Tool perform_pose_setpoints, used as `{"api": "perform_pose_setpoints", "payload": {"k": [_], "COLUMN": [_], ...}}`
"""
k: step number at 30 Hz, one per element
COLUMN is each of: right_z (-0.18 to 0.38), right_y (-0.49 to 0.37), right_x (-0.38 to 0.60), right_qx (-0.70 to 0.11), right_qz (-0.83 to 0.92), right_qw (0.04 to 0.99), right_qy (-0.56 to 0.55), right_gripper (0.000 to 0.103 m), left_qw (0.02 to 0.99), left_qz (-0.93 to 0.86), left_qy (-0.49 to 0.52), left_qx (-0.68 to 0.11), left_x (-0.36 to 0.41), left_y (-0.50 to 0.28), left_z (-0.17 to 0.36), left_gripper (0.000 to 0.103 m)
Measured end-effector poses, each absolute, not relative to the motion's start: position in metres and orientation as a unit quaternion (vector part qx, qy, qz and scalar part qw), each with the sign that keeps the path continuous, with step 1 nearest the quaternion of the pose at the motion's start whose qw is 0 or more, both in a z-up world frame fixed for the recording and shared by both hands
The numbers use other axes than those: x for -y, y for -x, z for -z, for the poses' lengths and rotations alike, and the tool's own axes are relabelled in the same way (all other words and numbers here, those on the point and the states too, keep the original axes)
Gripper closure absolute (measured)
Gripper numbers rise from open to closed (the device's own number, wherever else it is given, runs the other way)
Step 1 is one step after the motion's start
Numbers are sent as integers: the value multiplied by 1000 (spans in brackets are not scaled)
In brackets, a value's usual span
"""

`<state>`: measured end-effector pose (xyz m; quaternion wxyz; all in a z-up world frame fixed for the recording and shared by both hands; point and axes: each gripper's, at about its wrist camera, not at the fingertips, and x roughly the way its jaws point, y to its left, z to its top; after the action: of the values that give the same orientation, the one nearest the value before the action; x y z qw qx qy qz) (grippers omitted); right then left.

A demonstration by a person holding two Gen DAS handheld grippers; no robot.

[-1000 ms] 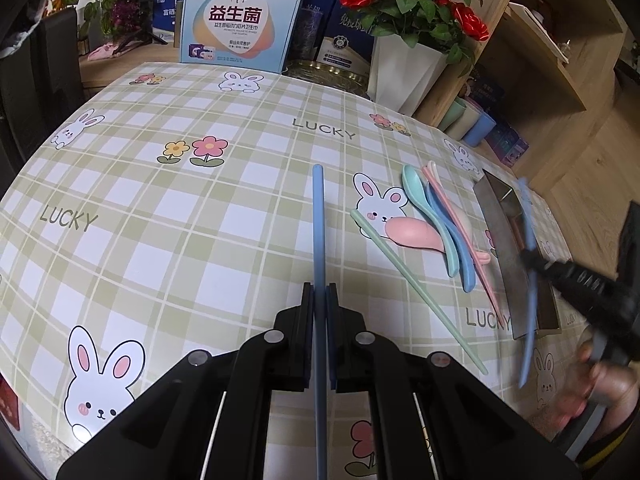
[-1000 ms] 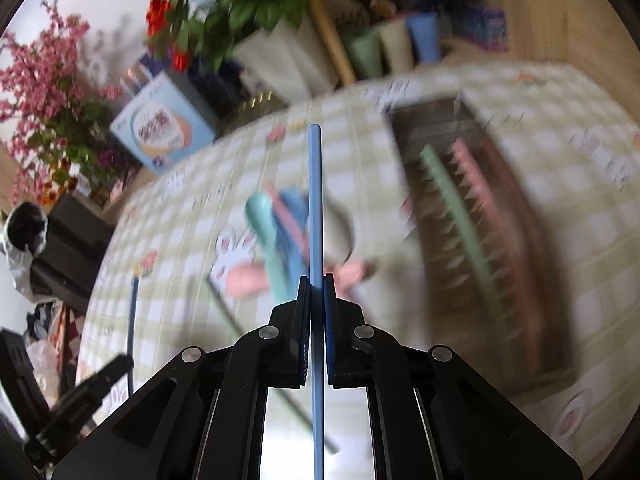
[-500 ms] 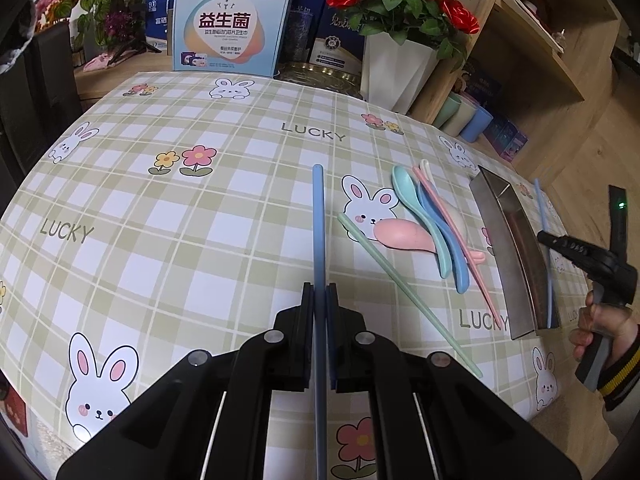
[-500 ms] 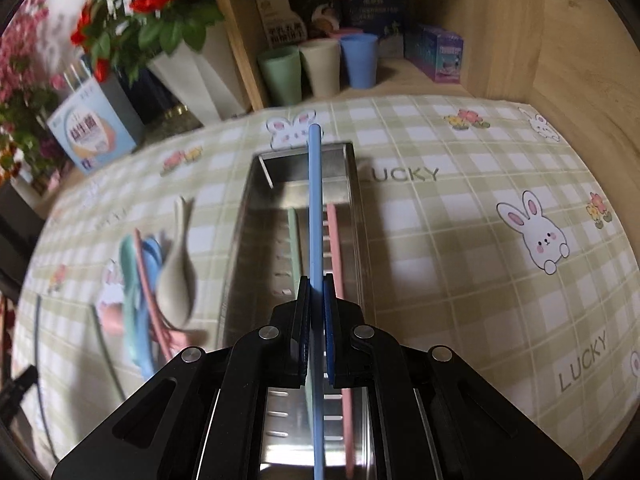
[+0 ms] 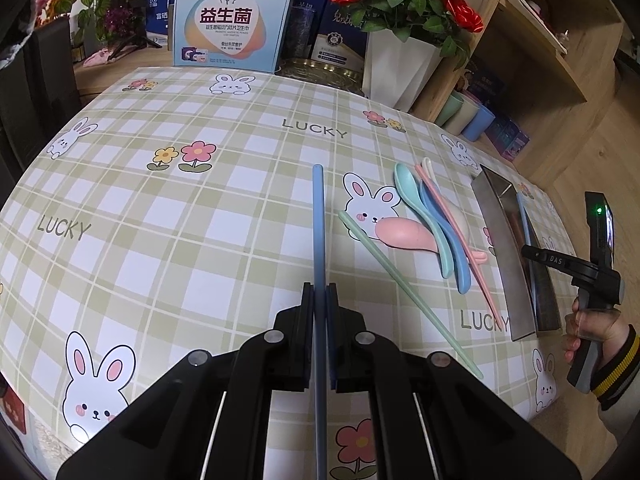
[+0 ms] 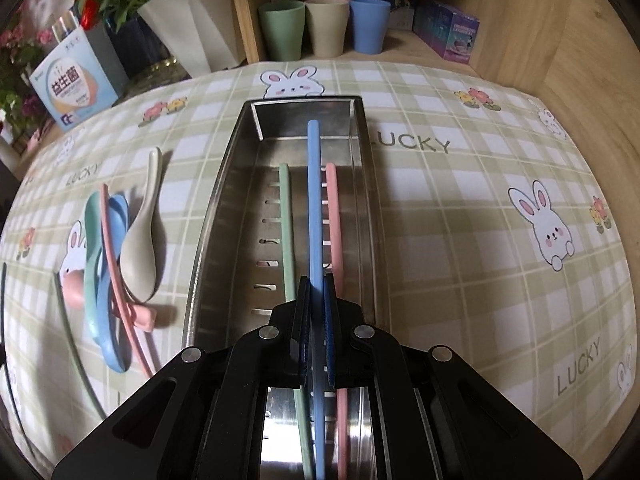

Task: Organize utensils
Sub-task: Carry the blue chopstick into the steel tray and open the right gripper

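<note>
My left gripper [image 5: 319,292] is shut on a blue chopstick [image 5: 318,216], held above the tablecloth left of the utensil pile. My right gripper [image 6: 318,284] is shut on a second blue chopstick [image 6: 314,200], held lengthwise over the steel tray [image 6: 224,184], between a green chopstick [image 6: 286,216] and a pink chopstick [image 6: 334,208] lying in the tray. The tray [image 5: 496,224] also shows at the right of the left wrist view, with the right gripper [image 5: 528,250] over it. A loose green chopstick [image 5: 404,288], a pink chopstick [image 5: 468,252] and several spoons [image 5: 428,216] lie on the table.
A white pot of red roses [image 5: 396,64], boxes and a printed card [image 5: 230,28] stand along the table's far edge. Three cups [image 6: 324,28] sit on a wooden shelf beyond the tray. The beige spoon [image 6: 142,248] lies just left of the tray.
My right gripper swung from over the spoons to above the tray and lowered its blue chopstick along the tray. My left gripper stayed nearly still with its chopstick.
</note>
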<state>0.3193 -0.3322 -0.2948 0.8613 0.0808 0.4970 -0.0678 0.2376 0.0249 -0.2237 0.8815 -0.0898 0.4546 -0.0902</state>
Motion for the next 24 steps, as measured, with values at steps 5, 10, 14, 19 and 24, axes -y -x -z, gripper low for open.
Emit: {"api": "perform_pose_setpoints", "payload": {"k": [5, 10, 14, 19, 24], "right_z": [295, 291, 278, 254, 232], "right_y": [-320, -319, -312, -292, -269], "right_x": [330, 333, 337, 339, 340], "right_qx": [-500, -498, -480, -448, -422], "right_qz": [72, 77, 74, 65, 44], "right_qw": [860, 860, 867, 881, 895], "right_qy": [-77, -84, -112, -140, -141], "right_gripper": [96, 95, 95, 92, 35], "left_qw": [881, 881, 881, 877, 870], "left_qz": [89, 90, 93, 104, 113], "left_qy": [94, 94, 94, 96, 97], "left_qx": [-454, -454, -455, -460, -470], "left_x": [-27, -27, -25, -17, -3], "left_y": [-237, -237, -238, -243, -251], "left_z": [224, 223, 220, 213, 210], "left_gripper": [97, 97, 97, 97, 97]}}
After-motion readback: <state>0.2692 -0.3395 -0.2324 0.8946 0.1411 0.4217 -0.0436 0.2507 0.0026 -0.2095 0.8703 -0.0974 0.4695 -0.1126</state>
